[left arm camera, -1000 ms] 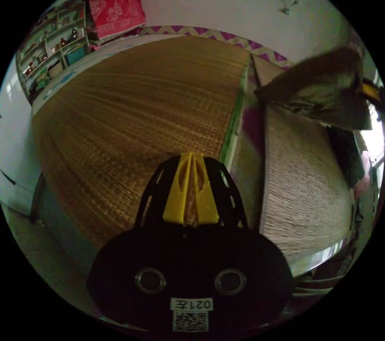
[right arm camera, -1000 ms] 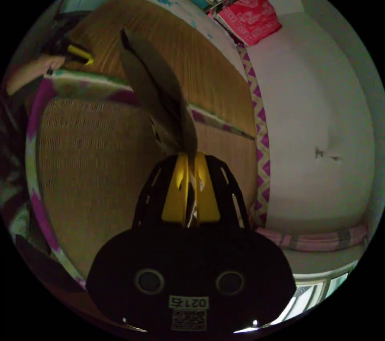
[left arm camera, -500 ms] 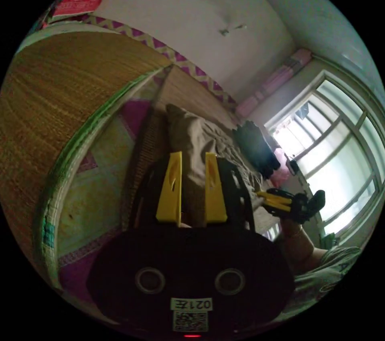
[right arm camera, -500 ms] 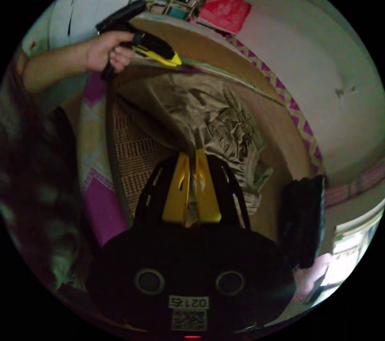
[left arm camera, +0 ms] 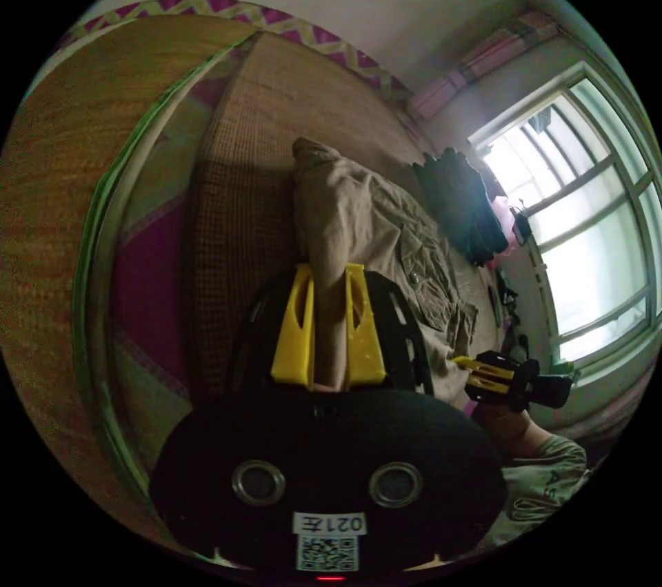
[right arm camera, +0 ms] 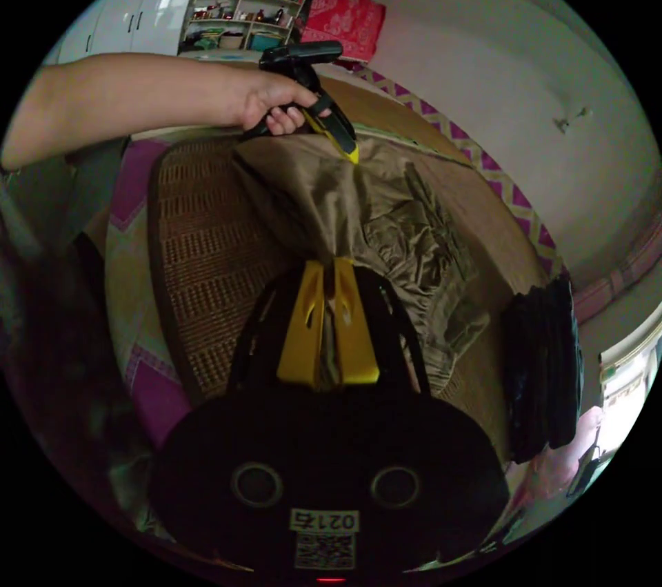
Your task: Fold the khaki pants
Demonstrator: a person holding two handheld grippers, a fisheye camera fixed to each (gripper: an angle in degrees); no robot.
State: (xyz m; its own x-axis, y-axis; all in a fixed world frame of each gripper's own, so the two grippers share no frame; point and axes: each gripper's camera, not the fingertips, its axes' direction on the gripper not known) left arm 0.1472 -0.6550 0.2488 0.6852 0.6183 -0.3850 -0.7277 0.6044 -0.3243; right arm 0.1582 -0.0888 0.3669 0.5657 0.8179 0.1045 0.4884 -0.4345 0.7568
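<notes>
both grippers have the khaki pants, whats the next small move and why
Probably draw both apart to stretch the held edge, then lower it flat: the left hand-held gripper and right hand-held gripper each pinch the khaki pants, which lie bunched and wrinkled on the woven mat.

- A bright window [left arm camera: 586, 228] lit one side of the dim room.
- Plain white walls [right arm camera: 524, 111] carried a purple zigzag border [right arm camera: 483, 152] along the bed's far edge.
- Woven straw mats [left arm camera: 241, 214] covered the bed.
- Open shelves [right arm camera: 241, 14] stood beside a red cloth [right arm camera: 341, 18].
</notes>
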